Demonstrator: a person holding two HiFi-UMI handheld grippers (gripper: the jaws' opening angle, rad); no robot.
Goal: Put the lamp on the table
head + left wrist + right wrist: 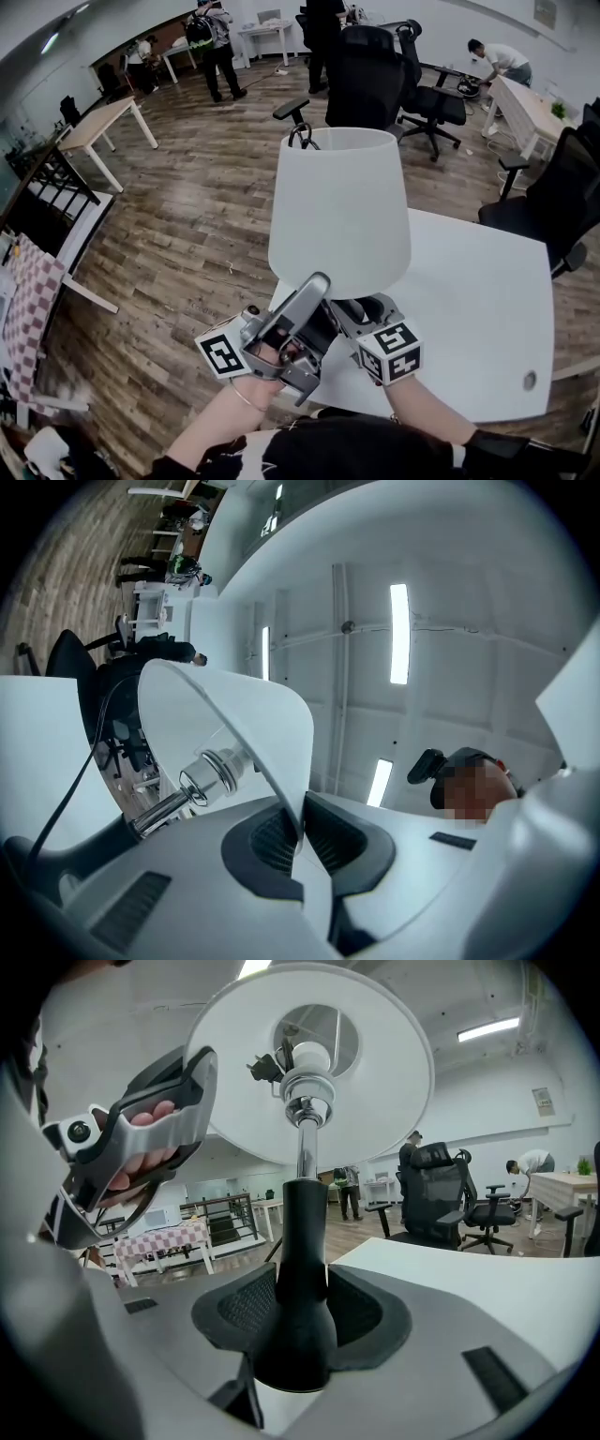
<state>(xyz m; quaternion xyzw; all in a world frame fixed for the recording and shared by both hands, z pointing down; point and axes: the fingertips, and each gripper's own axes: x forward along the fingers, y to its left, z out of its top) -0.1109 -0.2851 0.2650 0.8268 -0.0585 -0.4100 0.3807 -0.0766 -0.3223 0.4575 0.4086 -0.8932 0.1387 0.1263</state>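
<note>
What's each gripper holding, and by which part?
Both hold the lamp: the left gripper pinches the rim of the shade, the right gripper clamps the black stem.

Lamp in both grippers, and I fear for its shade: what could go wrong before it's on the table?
The left gripper pinches the lampshade by its thin rim, which may bend. The right gripper clamps the black stem near the edge of the white table; set there, the lamp might tip.

Black office chairs, wooden desk, checkered cloth, plank floor, people standing
</note>
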